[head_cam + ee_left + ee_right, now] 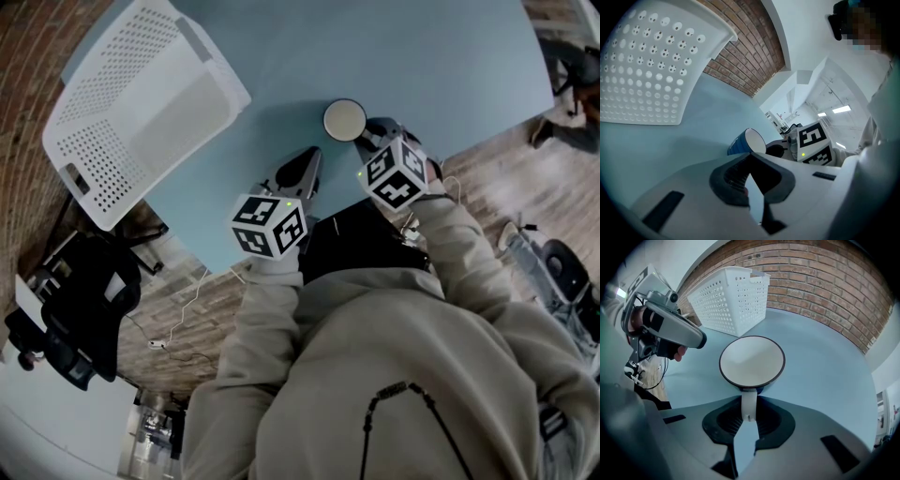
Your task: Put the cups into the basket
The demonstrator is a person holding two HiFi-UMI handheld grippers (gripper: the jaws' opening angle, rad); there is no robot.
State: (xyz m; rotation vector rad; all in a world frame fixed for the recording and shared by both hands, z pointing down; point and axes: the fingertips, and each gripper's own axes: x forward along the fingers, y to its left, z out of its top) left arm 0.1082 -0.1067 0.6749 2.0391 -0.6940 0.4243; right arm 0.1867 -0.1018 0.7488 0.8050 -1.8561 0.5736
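A blue cup (344, 120) with a white inside stands on the pale blue table (431, 66), near its front edge. My right gripper (367, 133) comes at it from the near side and is shut on the cup's white handle (749, 404); the bowl (752, 363) sits just beyond the jaws. My left gripper (310, 157) rests to the cup's left, apart from it, with its jaws together and nothing between them. From there the cup (746, 143) shows on the right. The white perforated basket (141, 103) lies at the table's far left corner.
The basket (731, 301) stands before a brick wall, beyond my left gripper (677, 331). A black chair (80, 309) stands on the brick-patterned floor, left of the person. The table's front edge runs just under both grippers.
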